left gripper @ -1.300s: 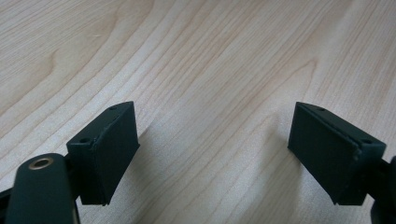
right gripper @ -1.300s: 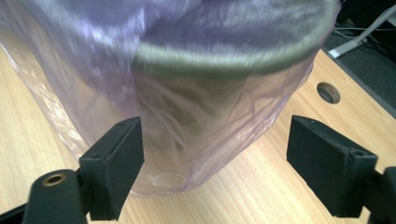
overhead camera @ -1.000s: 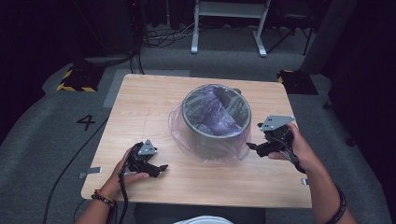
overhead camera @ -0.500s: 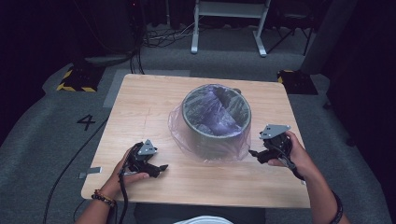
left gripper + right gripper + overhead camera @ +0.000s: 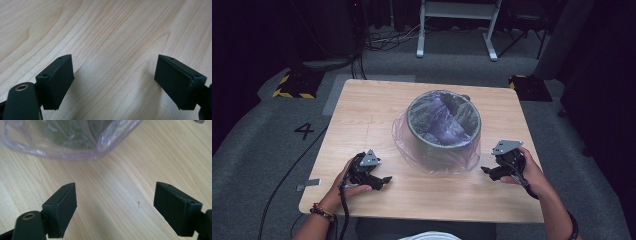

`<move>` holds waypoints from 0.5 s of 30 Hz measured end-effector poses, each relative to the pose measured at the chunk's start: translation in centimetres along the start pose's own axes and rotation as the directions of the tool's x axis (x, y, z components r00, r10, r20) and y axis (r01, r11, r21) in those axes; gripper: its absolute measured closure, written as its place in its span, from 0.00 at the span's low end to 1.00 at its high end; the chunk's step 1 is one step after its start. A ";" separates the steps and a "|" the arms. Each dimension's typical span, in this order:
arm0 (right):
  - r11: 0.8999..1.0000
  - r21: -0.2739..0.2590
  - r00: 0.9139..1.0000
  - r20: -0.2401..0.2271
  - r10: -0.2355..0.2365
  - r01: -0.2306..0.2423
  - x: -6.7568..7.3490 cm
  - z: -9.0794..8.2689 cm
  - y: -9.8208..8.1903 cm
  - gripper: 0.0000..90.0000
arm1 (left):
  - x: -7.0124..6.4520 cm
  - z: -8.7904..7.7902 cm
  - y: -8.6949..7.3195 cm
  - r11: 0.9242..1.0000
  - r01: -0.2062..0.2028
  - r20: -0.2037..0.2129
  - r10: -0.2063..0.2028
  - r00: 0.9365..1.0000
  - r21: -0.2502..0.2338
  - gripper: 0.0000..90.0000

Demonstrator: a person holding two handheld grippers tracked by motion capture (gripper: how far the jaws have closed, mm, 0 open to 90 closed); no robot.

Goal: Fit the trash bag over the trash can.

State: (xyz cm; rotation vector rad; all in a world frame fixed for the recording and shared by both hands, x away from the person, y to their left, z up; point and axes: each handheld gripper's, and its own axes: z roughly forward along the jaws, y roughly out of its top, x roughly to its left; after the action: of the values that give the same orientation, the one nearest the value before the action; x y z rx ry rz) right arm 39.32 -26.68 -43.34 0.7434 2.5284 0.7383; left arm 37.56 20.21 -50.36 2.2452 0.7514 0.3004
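Note:
A grey round bin point(image 5: 443, 127) stands in the middle of the wooden table point(image 5: 372, 115), lined with a clear purplish plastic bag point(image 5: 407, 142) that drapes over its rim and down its outside. My left gripper point(image 5: 384, 181) rests low at the table's front left, open, with bare wood between its jaws point(image 5: 115, 82). My right gripper point(image 5: 487, 171) sits at the front right, close to the bag's lower edge point(image 5: 75, 152), open with nothing between its jaws.
A black cable point(image 5: 287, 175) trails from the left gripper over the table's front left edge to the grey floor. A white metal frame point(image 5: 457, 25) stands behind the table. A yellow-black striped block point(image 5: 292, 85) lies at the far left.
My right gripper has come down and toward the front of the table, ending low beside the bag. The left gripper has stayed where it was.

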 end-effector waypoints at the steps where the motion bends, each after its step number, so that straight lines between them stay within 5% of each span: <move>1: 1.000 0.005 1.000 -0.001 0.003 -0.003 0.0 0.1 -0.2 0.21 | 0.0 0.0 0.0 1.000 0.000 0.000 0.000 1.000 0.000 0.17; 15: 0.999 0.017 0.999 -0.020 0.050 -0.049 0.1 0.7 -3.0 0.21 | 0.0 0.0 0.0 1.000 0.000 0.000 0.000 1.000 0.000 0.17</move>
State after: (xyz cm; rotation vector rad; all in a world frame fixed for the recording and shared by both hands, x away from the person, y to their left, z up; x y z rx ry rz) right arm 38.45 -28.54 -45.63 0.8108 2.5457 0.7453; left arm 37.57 20.21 -50.36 2.2450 0.7515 0.3004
